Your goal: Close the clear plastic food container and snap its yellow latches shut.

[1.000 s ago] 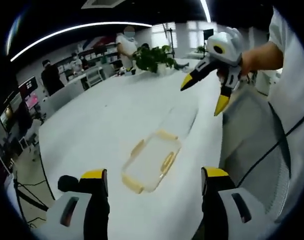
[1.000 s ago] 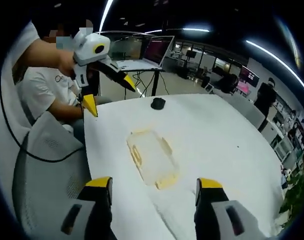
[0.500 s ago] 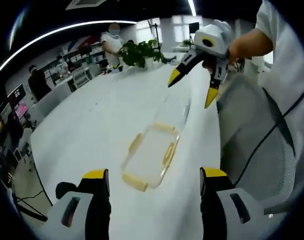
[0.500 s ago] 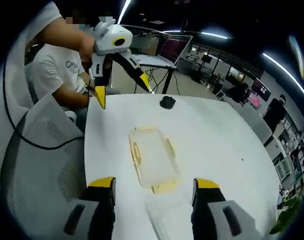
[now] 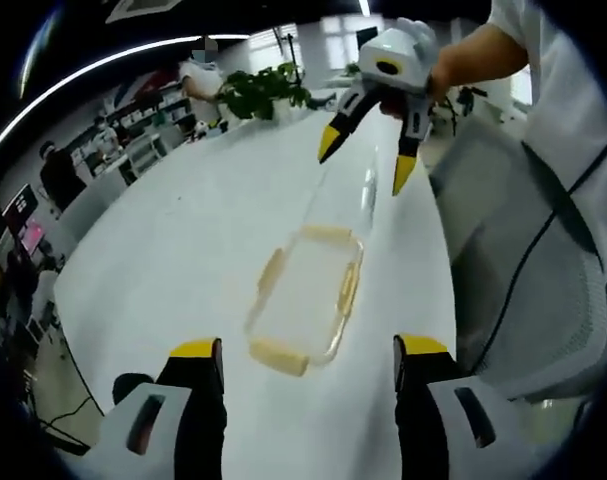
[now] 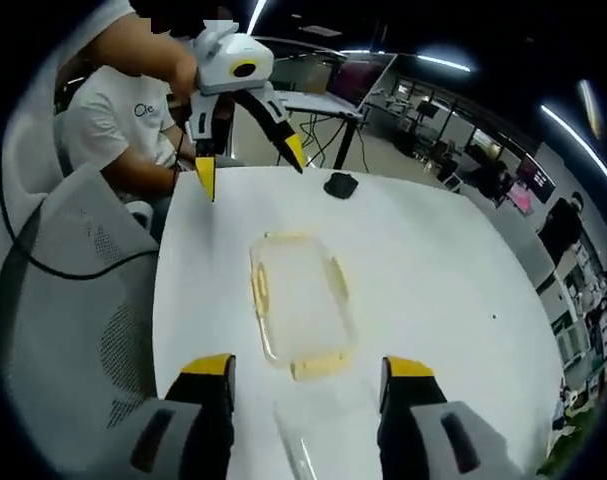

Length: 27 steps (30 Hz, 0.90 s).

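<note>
A clear plastic container [image 5: 301,297] with yellow latches [image 5: 277,356] on its sides rests on the white table [image 5: 173,260], just ahead of my open left gripper [image 5: 308,352]. Its clear lid [image 5: 348,203] lies flat beyond it, toward my right gripper [image 5: 365,168], which hovers open above the lid's far end. In the right gripper view the container [image 6: 298,305] sits ahead of my open right gripper [image 6: 308,368], with the lid [image 6: 305,447] between the jaws near the bottom. The left gripper [image 6: 249,172] hangs open above the table's far edge.
A black mouse-like object [image 6: 340,184] lies beyond the container. A grey mesh chair [image 6: 78,300] stands along the table's edge, and a person in a white T-shirt [image 6: 113,120] sits behind it. A potted plant [image 5: 258,92] and several people are at the table's far end.
Both cameras have shifted, so the container looks straighter and nearer the middle. Each gripper has come lower and nearer the container in the other's view. Both stay open; the container has not moved.
</note>
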Each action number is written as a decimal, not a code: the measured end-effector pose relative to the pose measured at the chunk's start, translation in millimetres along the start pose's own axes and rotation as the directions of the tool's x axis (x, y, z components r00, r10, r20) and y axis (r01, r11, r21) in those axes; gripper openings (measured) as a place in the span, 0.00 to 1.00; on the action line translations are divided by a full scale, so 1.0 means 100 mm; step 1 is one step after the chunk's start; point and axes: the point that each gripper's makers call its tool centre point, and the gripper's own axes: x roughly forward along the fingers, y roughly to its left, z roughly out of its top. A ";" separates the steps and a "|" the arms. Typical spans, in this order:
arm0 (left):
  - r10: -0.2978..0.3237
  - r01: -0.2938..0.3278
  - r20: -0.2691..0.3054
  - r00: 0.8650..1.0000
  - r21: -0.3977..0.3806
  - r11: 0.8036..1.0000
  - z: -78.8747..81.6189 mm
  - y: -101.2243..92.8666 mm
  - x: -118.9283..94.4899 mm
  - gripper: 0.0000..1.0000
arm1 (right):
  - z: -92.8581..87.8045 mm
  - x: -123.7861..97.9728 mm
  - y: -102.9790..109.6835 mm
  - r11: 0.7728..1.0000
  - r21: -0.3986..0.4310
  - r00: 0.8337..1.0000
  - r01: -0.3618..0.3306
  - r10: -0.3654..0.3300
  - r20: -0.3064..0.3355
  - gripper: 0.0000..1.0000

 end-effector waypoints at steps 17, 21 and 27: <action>-0.066 0.075 -0.090 0.994 0.107 0.991 -0.19 0.06 0.25 0.63 | -0.03 0.28 -0.05 0.996 -0.050 0.997 -0.070 0.068 -0.042 0.50; -0.075 0.089 -0.110 0.991 0.127 0.988 -0.25 0.09 0.29 0.60 | -0.03 0.33 -0.08 0.996 -0.036 0.996 -0.081 0.079 -0.045 0.46; -0.097 0.118 -0.138 0.986 0.154 0.981 -0.30 0.14 0.36 0.58 | -0.11 0.44 -0.06 0.993 -0.042 0.991 -0.113 0.110 -0.076 0.45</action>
